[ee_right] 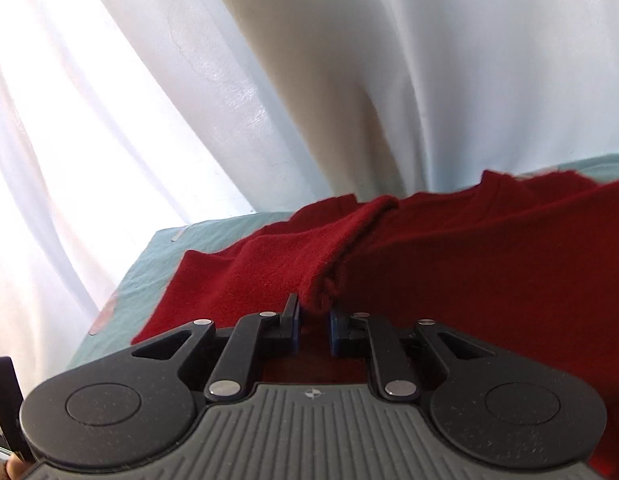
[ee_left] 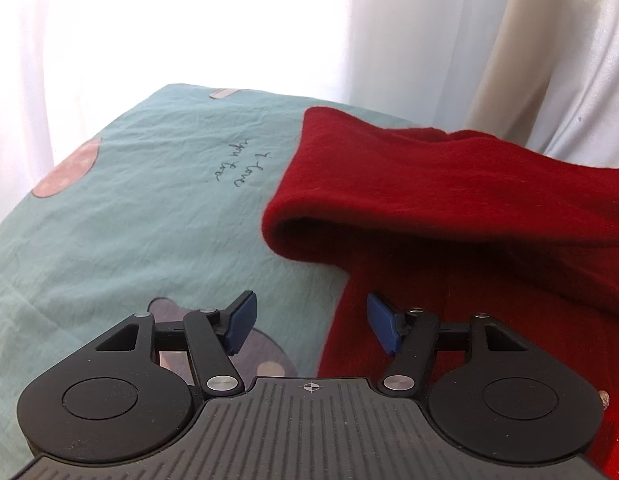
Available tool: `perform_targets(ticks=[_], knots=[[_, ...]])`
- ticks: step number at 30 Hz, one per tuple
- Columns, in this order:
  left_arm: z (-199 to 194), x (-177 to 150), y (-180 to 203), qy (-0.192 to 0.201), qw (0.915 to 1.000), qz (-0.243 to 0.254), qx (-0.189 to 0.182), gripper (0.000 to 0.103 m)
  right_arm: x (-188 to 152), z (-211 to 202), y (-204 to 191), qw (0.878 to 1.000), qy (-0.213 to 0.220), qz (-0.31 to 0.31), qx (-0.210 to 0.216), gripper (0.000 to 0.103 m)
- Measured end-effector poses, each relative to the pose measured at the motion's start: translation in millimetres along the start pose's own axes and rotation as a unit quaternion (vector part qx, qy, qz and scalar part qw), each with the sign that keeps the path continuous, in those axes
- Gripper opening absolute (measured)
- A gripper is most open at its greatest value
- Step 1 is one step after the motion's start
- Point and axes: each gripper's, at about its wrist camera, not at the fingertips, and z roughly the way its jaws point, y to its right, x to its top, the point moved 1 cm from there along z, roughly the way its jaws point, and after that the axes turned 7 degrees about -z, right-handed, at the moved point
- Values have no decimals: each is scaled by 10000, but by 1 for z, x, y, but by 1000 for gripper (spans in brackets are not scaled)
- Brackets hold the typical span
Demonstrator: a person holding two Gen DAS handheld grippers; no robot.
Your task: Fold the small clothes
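Right gripper [ee_right: 314, 326] was clamped on bunched fold of red garment [ee_right: 449, 280] — pads nearly together, fabric pinched between them. Left gripper [ee_left: 308, 322] had jaws apart, nothing between, hovering over garment's near edge where it met teal sheet [ee_left: 129, 220]. Garment lay spread on sheet, one part [ee_left: 389, 200] already turned over on itself; white curtain [ee_right: 309, 80] behind. I judged fold in progress — my next move called for carrying pinched cloth across and laying it flat, left gripper ready to pin or grab edge.
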Motion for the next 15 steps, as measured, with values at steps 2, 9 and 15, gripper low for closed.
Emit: perform_targets(ticks=[2,9,15], knots=[[7,4,6,12,9999,104,19,66,1,-5,17,9997,-16,24,-228,13],[20,13,16,39,9999,112,-24,64,-15,-6,83,9947,-247,808,-589,16],[27,15,25,0,9997,258,-36,65,-23,0,112,9856,-268,1661,-139,38]])
